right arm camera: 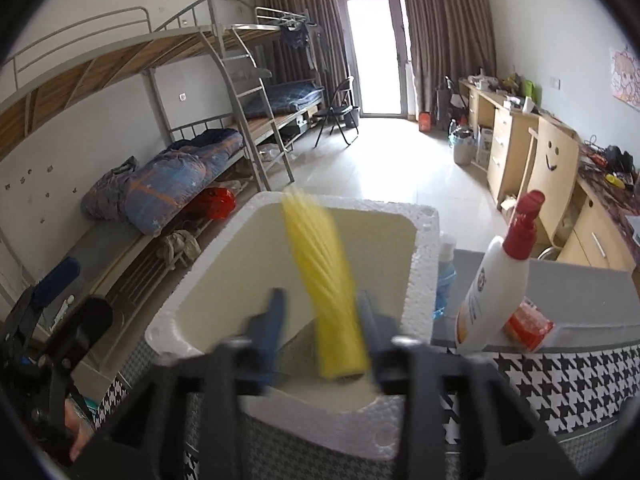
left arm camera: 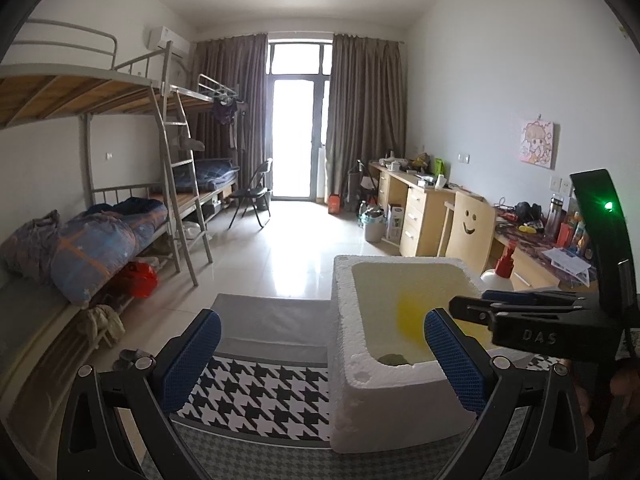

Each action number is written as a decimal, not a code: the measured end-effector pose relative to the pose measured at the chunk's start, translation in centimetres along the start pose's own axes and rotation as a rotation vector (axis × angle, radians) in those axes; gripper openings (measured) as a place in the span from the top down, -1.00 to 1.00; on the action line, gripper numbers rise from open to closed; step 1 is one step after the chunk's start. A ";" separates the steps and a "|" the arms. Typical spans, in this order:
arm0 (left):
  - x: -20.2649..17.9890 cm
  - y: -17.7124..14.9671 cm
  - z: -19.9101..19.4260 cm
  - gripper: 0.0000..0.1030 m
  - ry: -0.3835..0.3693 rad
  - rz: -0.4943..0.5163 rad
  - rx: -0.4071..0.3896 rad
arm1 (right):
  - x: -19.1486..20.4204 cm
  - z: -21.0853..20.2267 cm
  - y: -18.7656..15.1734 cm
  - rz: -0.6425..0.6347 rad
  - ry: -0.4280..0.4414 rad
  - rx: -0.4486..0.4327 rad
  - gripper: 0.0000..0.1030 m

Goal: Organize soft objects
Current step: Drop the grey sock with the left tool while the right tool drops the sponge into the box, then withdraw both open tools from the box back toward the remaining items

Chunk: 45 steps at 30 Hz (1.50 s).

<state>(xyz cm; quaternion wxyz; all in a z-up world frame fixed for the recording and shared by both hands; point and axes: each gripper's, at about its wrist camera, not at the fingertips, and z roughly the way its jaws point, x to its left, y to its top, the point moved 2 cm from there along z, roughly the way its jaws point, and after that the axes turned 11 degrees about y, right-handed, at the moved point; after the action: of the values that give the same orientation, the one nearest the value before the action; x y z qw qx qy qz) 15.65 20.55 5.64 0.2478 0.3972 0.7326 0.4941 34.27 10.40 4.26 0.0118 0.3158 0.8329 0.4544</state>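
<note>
A white foam box (left arm camera: 344, 320) (right arm camera: 424, 260) stands open on a houndstooth cloth (left arm camera: 260, 396). In the right wrist view a yellow ribbed soft thing (right arm camera: 328, 272), blurred, hangs over the box between the fingers of my right gripper (right arm camera: 320, 296). The jaws stand apart; the left pad is clear of it. The left wrist view shows it as a yellow blur (left arm camera: 410, 316) inside the box, under my right gripper (left arm camera: 472, 304). My left gripper (left arm camera: 322, 356) is open and empty, straddling the box's near left corner. A small dark thing (left arm camera: 394, 360) lies on the box floor.
A white bottle with a red cap (right arm camera: 492, 288) and a red packet (right arm camera: 528, 324) stand right of the box on a grey lid (right arm camera: 592, 292). Bunk beds with bedding (left arm camera: 100, 248) line the left wall, desks and a wooden chair (left arm camera: 468, 232) the right.
</note>
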 end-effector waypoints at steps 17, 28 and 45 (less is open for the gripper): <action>0.1 0.3 -1.9 -0.98 0.000 0.012 -0.032 | 1.4 -4.8 -0.6 -0.066 -0.089 -0.114 -0.81; -0.7 0.3 -4.1 -0.98 -0.019 0.030 -0.057 | 1.7 -7.8 -1.8 -0.080 -0.079 -0.165 -0.81; -2.4 -0.3 -8.4 -0.98 -0.092 0.031 -0.110 | 1.7 -12.4 -4.3 -0.078 -0.095 -0.257 -0.81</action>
<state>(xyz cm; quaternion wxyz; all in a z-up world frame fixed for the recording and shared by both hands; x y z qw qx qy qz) 10.56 14.12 8.59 0.2950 0.4166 0.6861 0.5183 26.92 0.32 8.75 0.1091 0.3002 0.7780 0.5410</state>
